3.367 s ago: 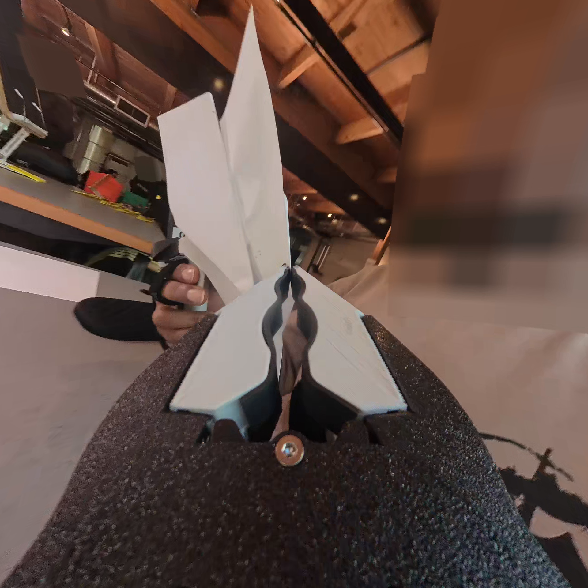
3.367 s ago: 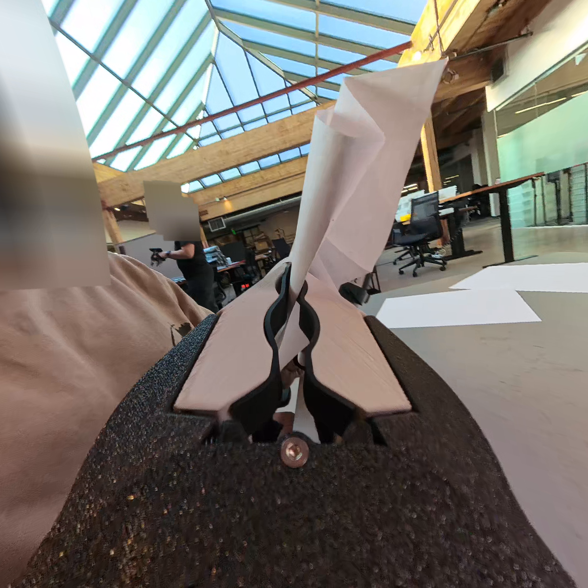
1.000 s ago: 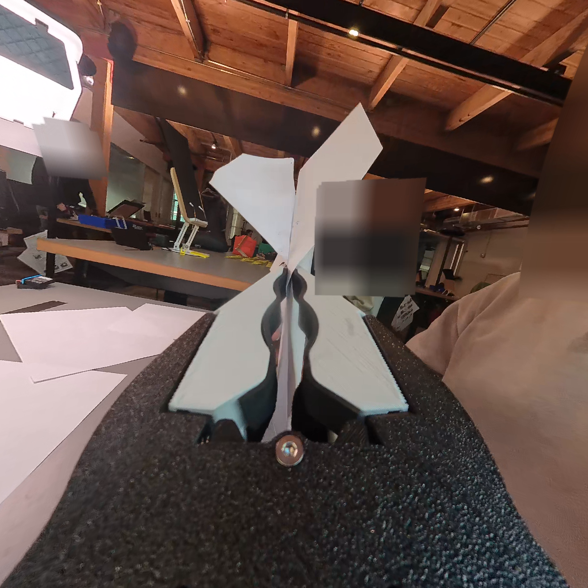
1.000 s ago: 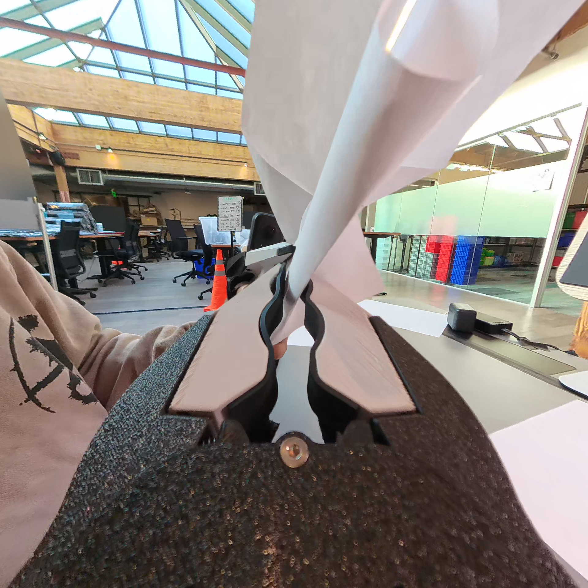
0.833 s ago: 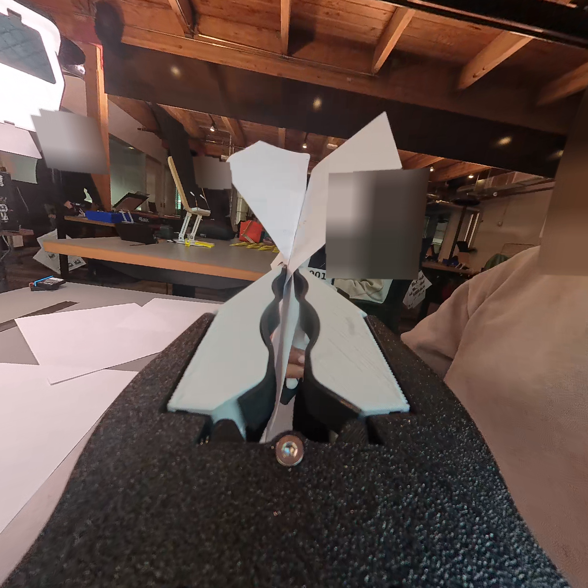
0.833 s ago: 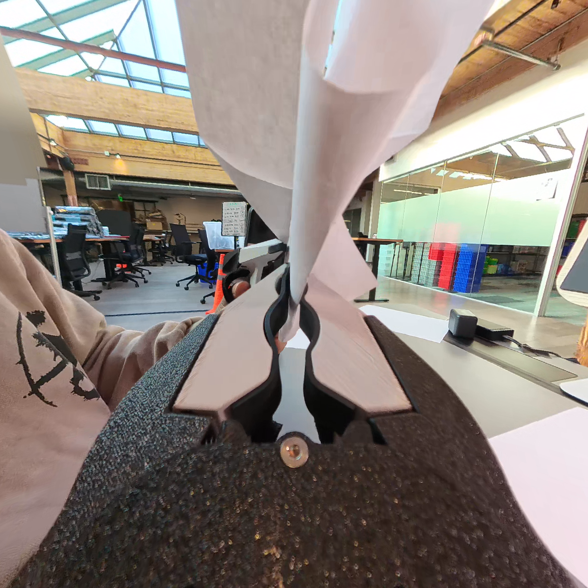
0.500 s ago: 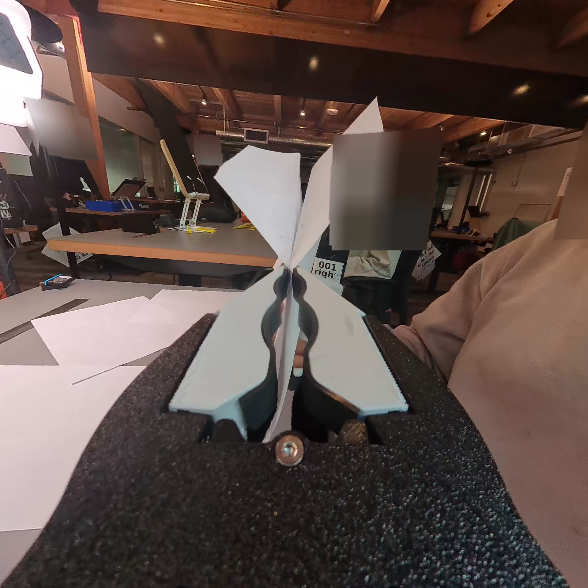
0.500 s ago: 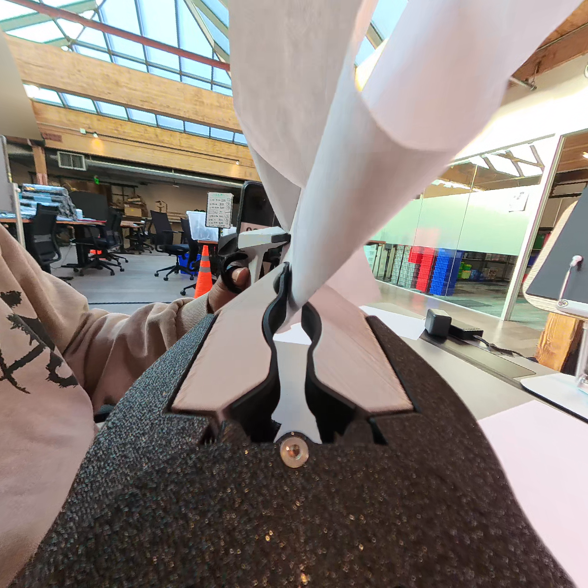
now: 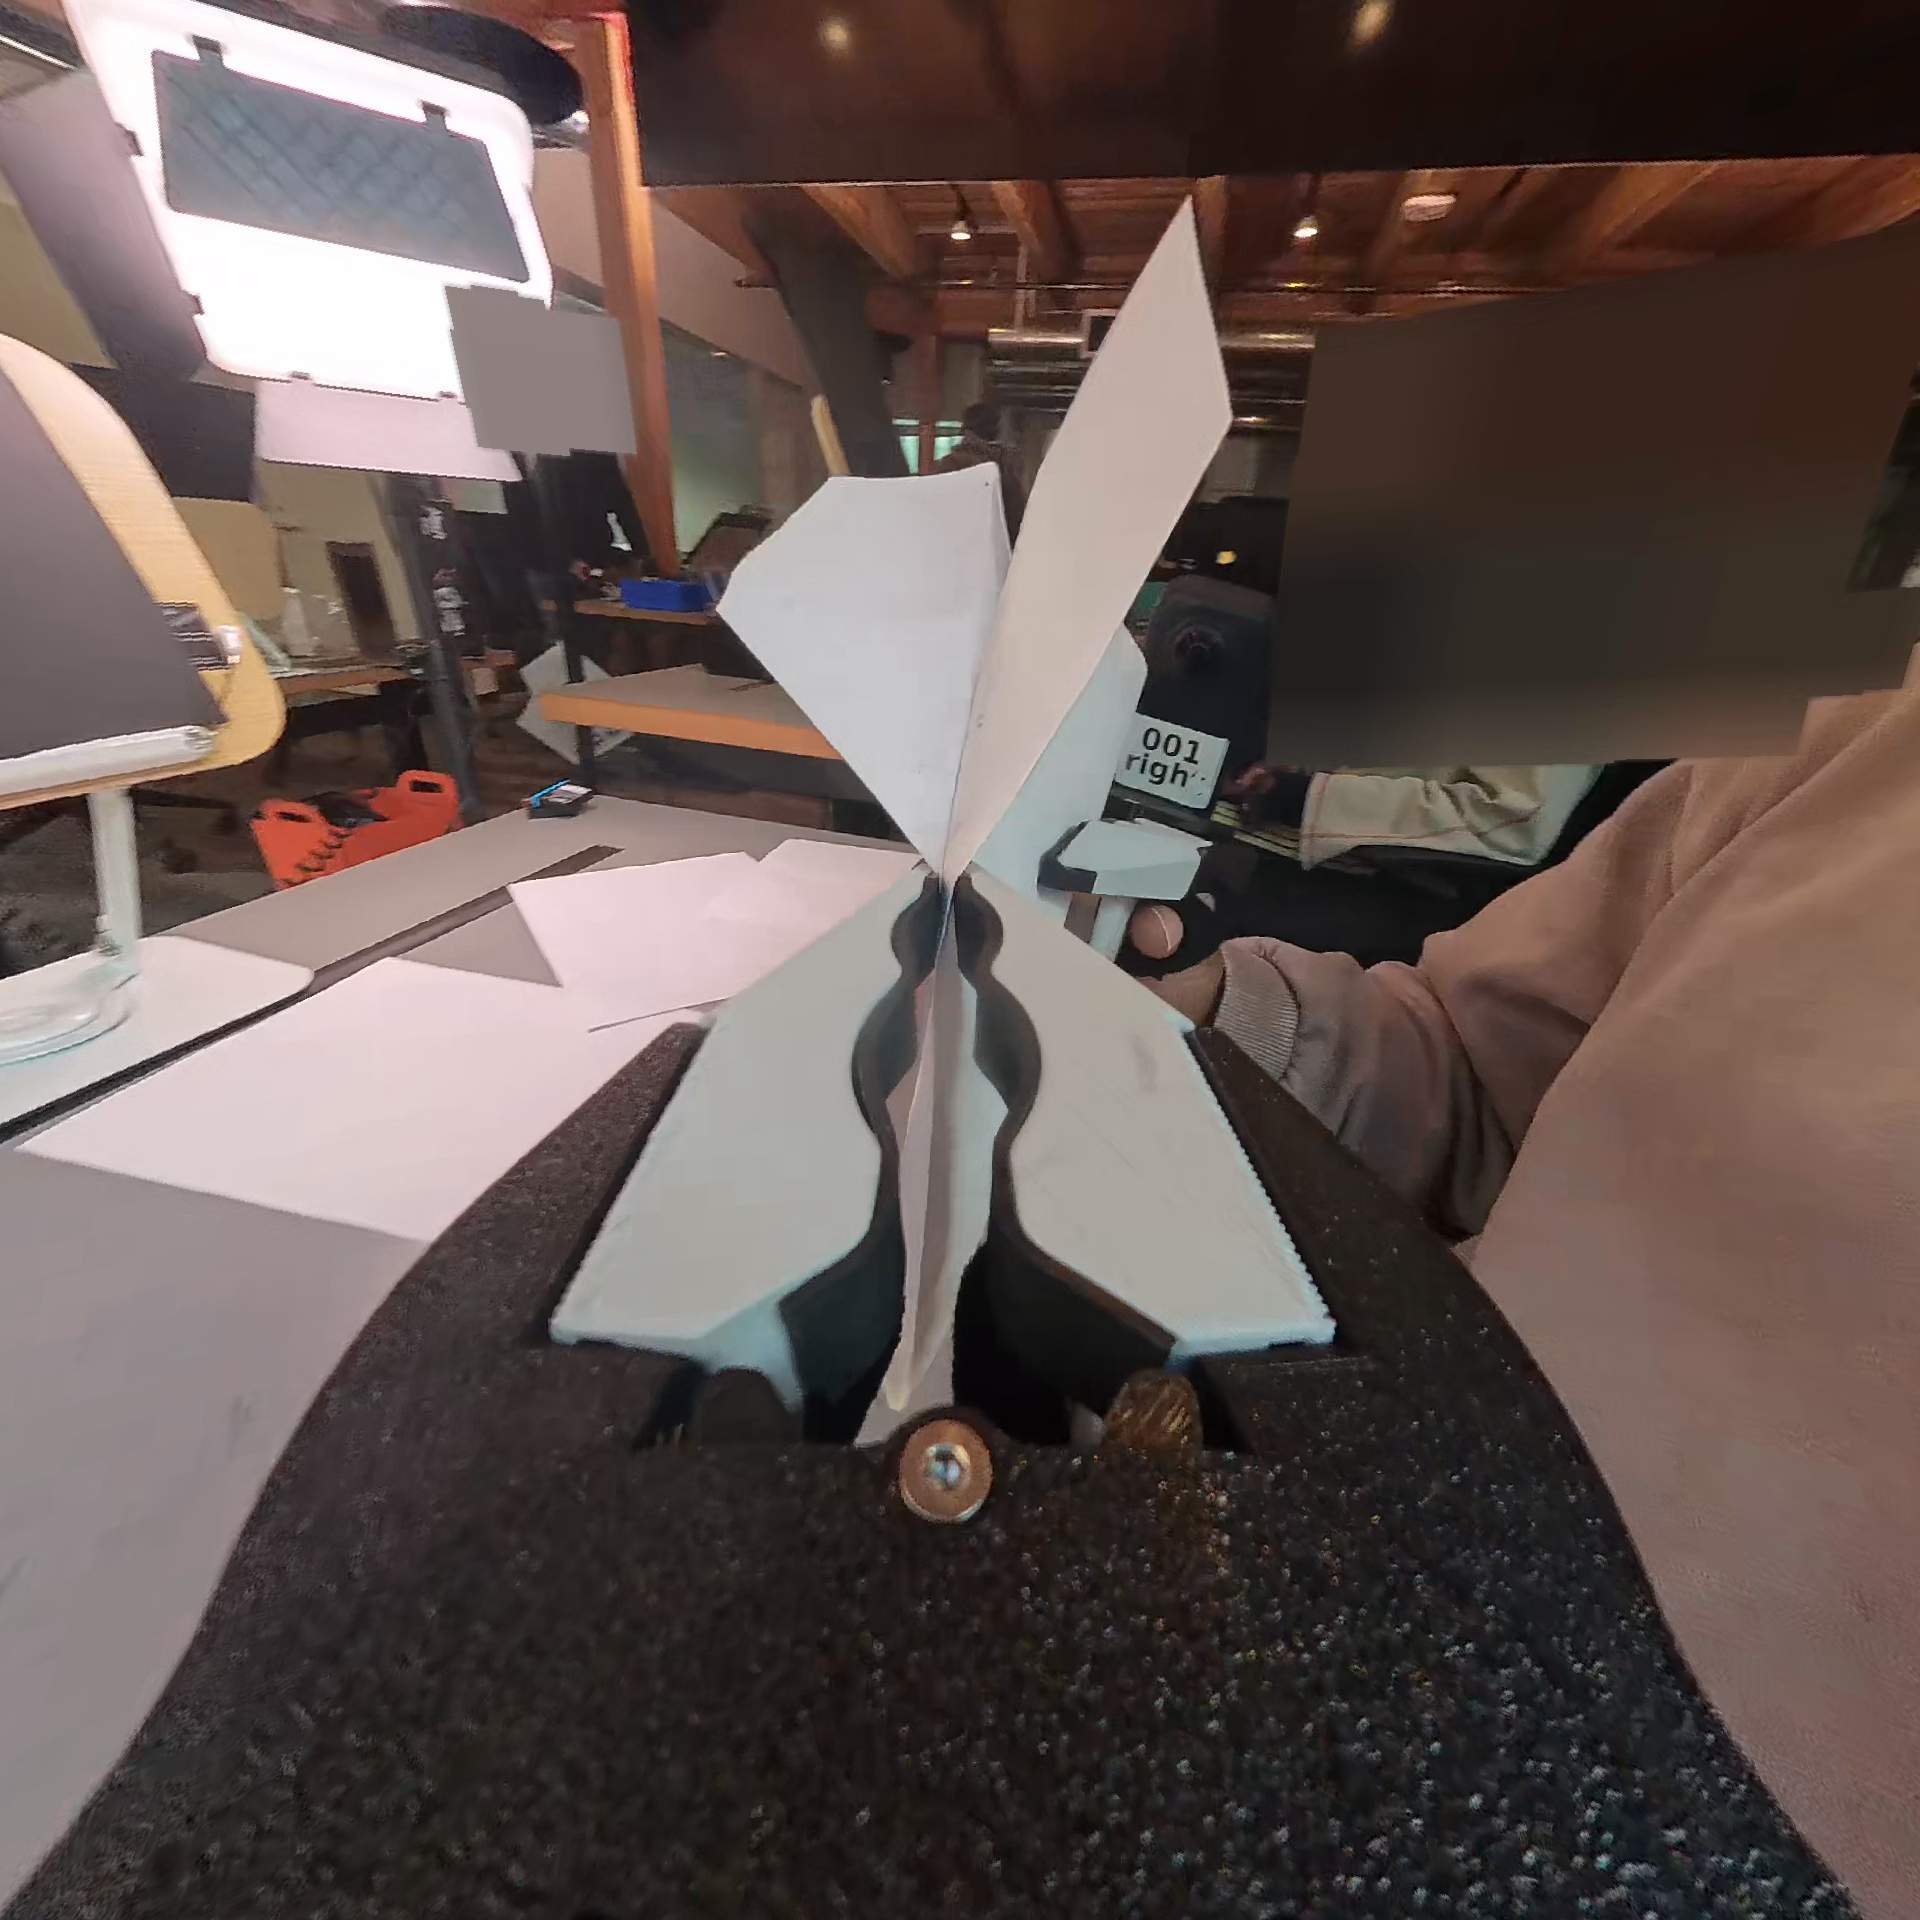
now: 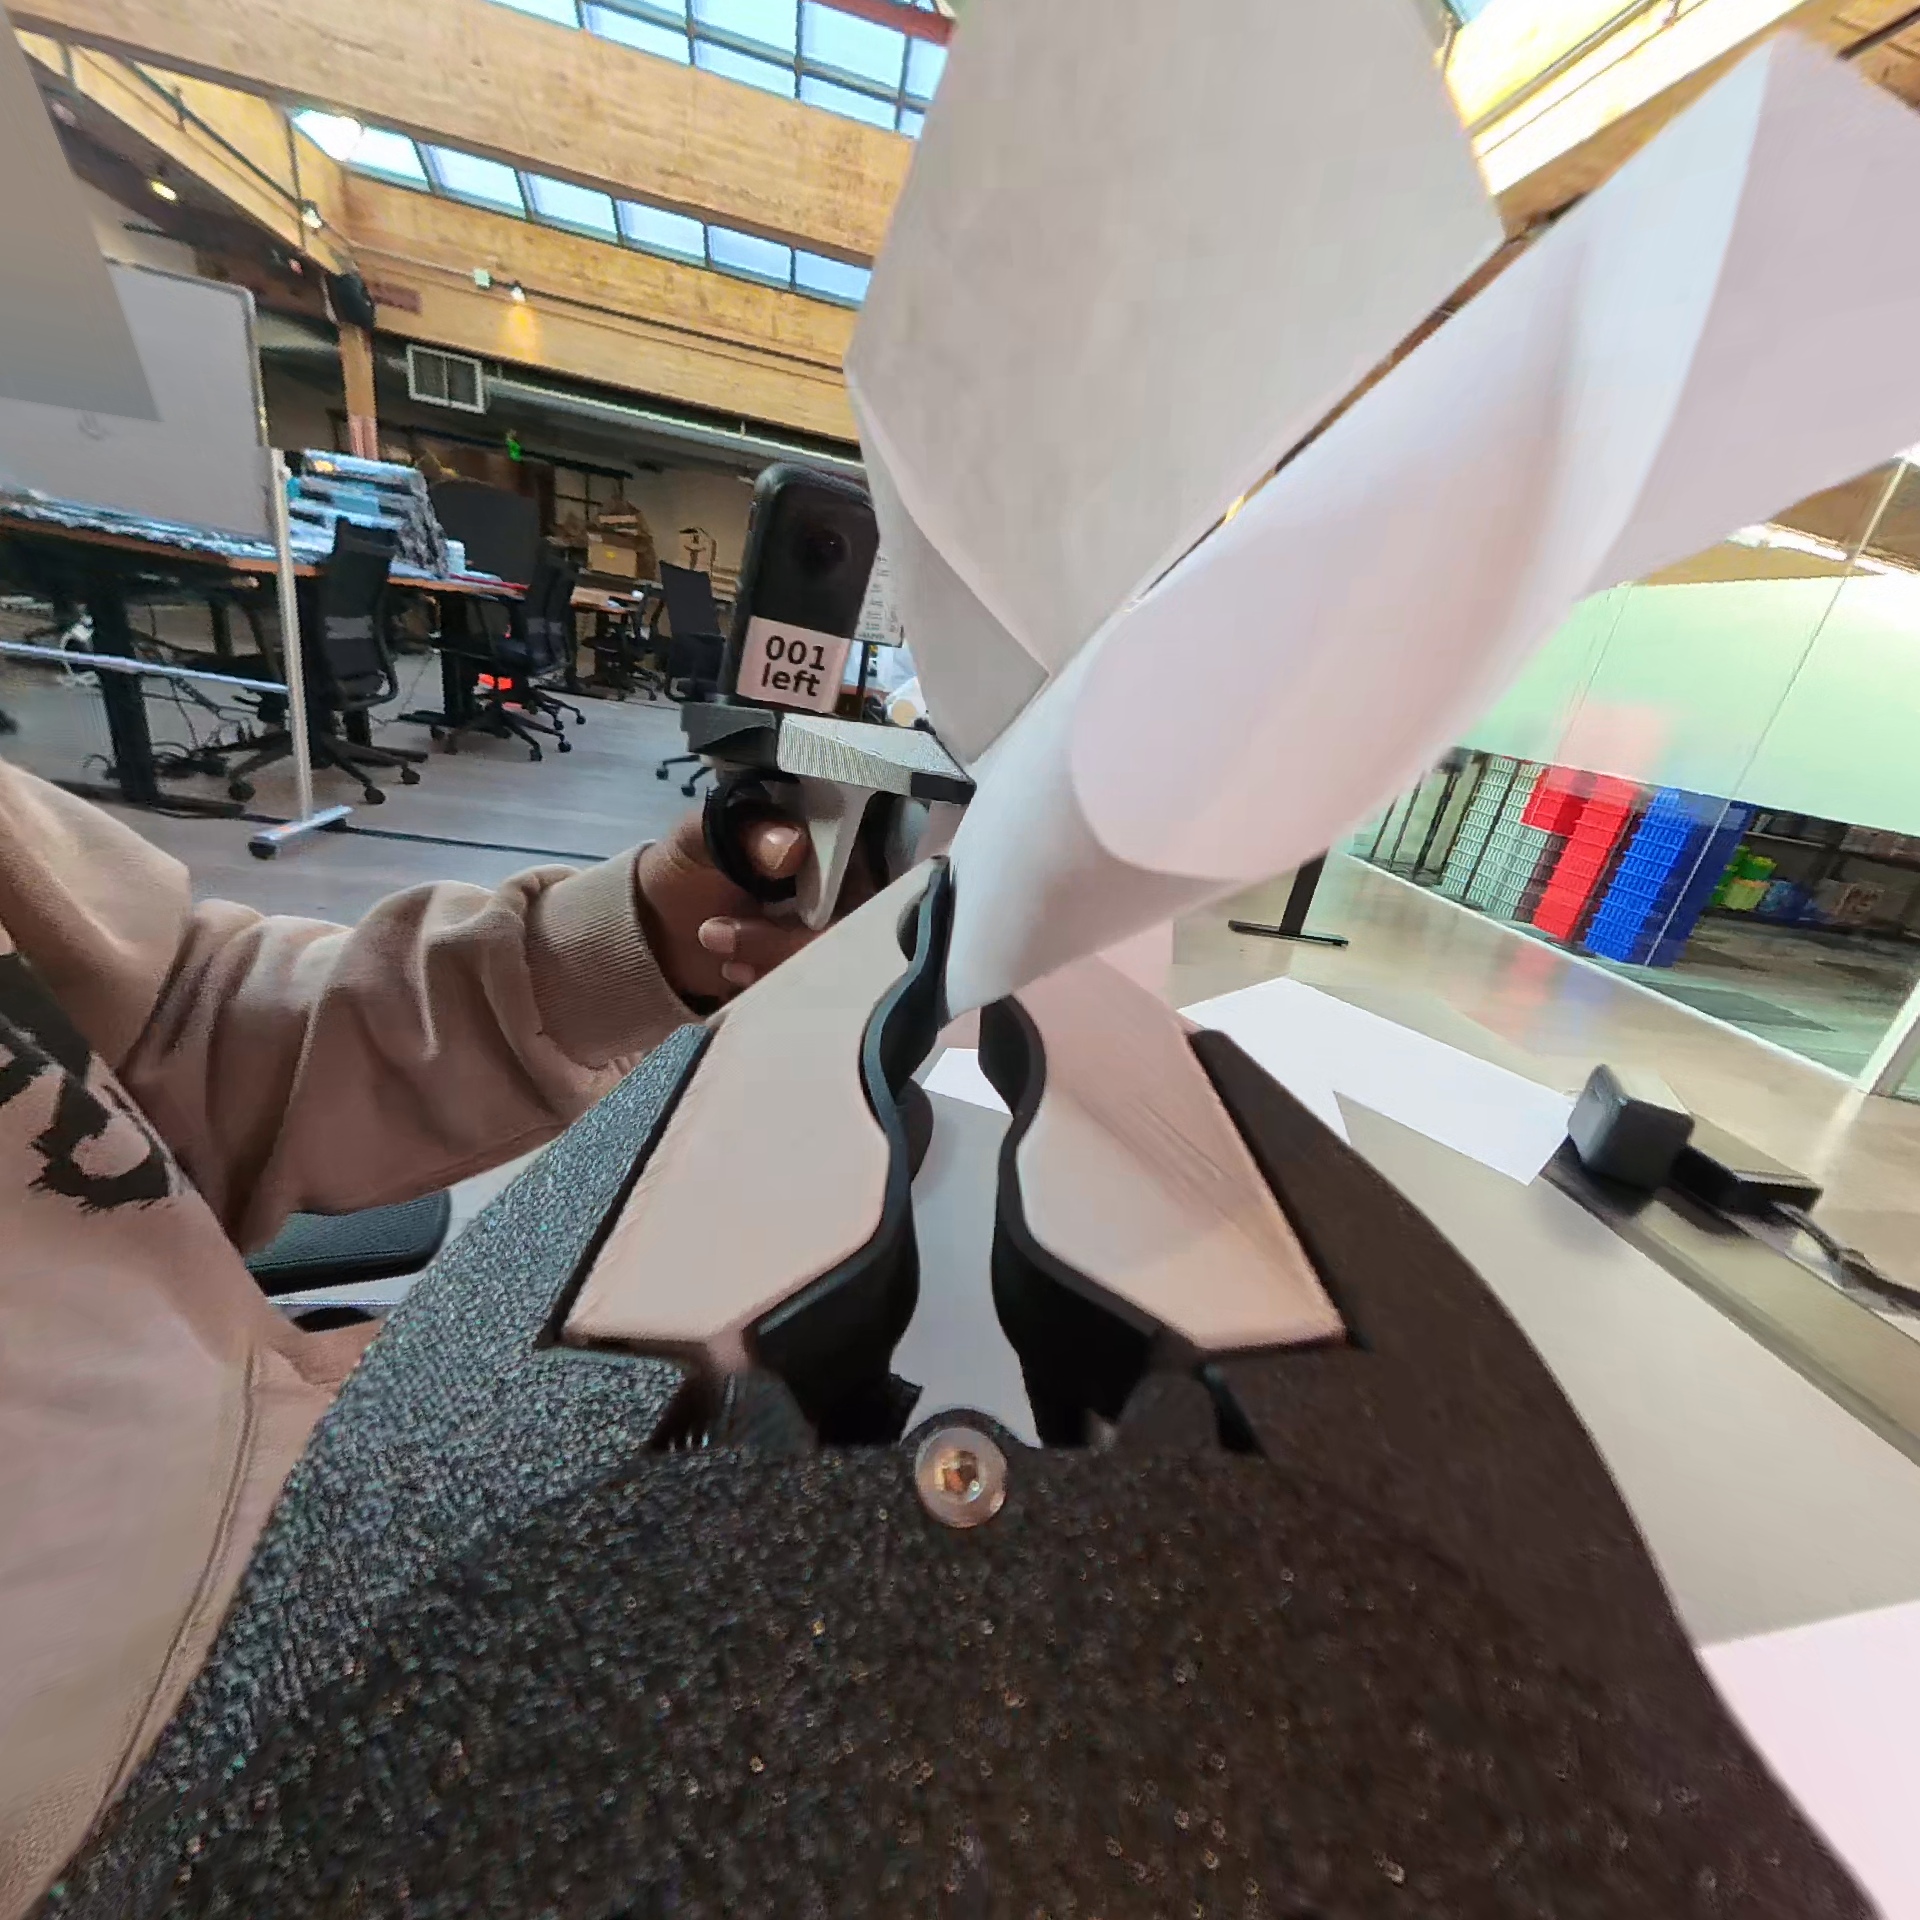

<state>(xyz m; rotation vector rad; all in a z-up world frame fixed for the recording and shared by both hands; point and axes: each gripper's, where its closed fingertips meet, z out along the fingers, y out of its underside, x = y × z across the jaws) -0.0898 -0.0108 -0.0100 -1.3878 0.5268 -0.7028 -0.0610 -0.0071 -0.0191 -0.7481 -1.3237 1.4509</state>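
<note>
We see the left gripper [image 9: 945, 883] clenched on a folded white paper [image 9: 935, 665], which rises from its tips in two flaps above the table [image 9: 208, 1299]. The right gripper [image 10: 961, 894] grips the same paper [image 10: 1247, 623] at its fingertips. Farther off, loose white sheets [image 9: 343, 1081] lie flat on the table, and beyond them stands a lamp [image 9: 104, 623].

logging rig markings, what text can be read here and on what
not copying writing, only what bears it
sticker on camera: clear black print
second sticker on second camera: clear black print
sweatshirt: dark print, cut off
paper: no words seen
</note>
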